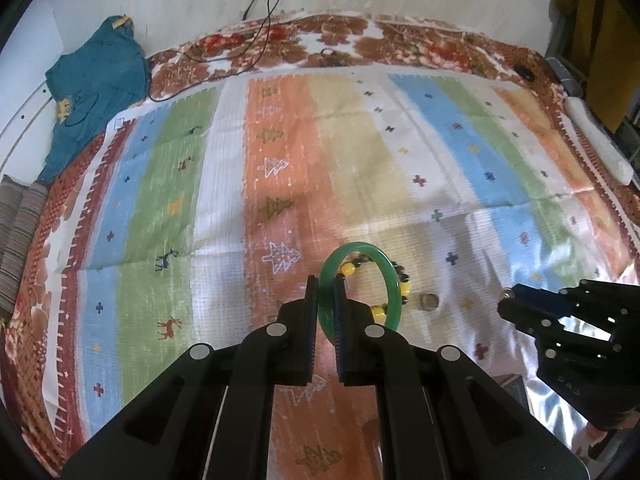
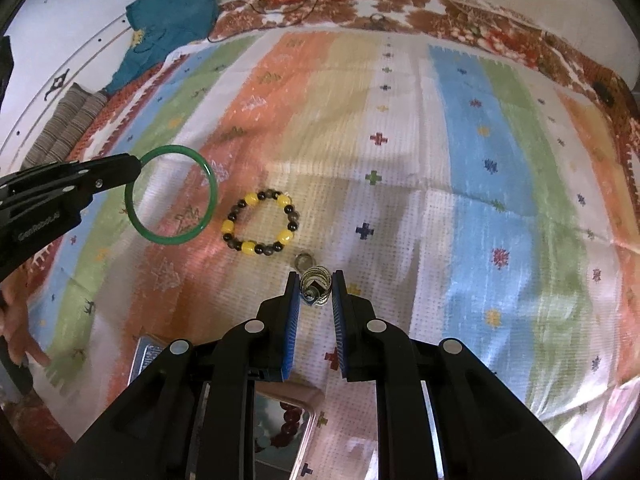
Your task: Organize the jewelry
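Green bangle (image 1: 362, 288) clamped in the left gripper (image 1: 326, 292) and a coiled metal ring (image 2: 316, 286) pinched in the right gripper (image 2: 316, 292), both above the striped cloth (image 2: 460, 160), next probably carrying each to the box (image 2: 280, 420) below, beaded bracelet (image 2: 260, 222) waiting.

The bangle (image 1: 394, 280) between the left jaws looks like smooth, glossy green glass or stone. Beyond the right jaws, the bracelet (image 2: 260, 222) has shiny yellow and dark beads. The cloth (image 1: 280, 140) beneath is matt, coarse-woven fabric. The ring (image 2: 316, 286) looks metallic.
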Tool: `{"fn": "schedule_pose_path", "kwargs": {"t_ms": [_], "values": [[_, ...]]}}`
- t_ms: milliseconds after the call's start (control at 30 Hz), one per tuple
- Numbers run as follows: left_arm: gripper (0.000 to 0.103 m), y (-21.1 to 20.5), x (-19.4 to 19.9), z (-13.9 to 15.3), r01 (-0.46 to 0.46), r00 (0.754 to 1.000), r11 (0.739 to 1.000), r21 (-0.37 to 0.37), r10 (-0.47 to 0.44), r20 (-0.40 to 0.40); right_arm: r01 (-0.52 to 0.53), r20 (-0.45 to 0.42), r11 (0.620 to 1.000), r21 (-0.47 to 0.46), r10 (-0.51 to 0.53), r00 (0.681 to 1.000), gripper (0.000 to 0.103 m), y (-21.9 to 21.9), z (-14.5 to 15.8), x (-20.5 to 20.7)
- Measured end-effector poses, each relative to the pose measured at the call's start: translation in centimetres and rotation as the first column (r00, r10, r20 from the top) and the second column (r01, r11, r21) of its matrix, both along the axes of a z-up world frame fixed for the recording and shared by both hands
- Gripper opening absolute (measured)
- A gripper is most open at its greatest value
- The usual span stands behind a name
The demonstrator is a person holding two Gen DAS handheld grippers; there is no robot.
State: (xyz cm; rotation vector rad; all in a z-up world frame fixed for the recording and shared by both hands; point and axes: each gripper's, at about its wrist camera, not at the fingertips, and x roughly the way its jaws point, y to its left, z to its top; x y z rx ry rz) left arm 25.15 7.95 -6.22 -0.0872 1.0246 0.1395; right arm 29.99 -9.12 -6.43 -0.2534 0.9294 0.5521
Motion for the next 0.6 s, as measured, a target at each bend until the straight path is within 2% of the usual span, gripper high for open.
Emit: {"fn": "schedule_pose_path", "kwargs": {"t_ms": [333, 367, 600], "values": [[0.007, -1.0, -2.4, 1.9, 0.025, 0.999, 0.999, -0.035, -0.024, 0.046, 0.004, 0.035, 0.999, 0.038, -0.005, 0.999, 0.017, -0.8, 1.4, -1.8], [0.000, -1.2, -2.7, 2.2, 0.028, 0.998, 0.999, -0.040, -0.026, 0.054, 0.004, 0.040, 0.999, 0.039, -0.005, 0.999, 0.017, -0.9, 1.4, -2.1], [0.000, -1.9, -4.4, 3.0, 0.036, 0.996, 0.999, -0.038, -0.033, 0.083, -0.001, 0.056, 0.999, 0.049, -0.001, 0.998, 0.017, -0.9, 1.6, -3.7]]}}
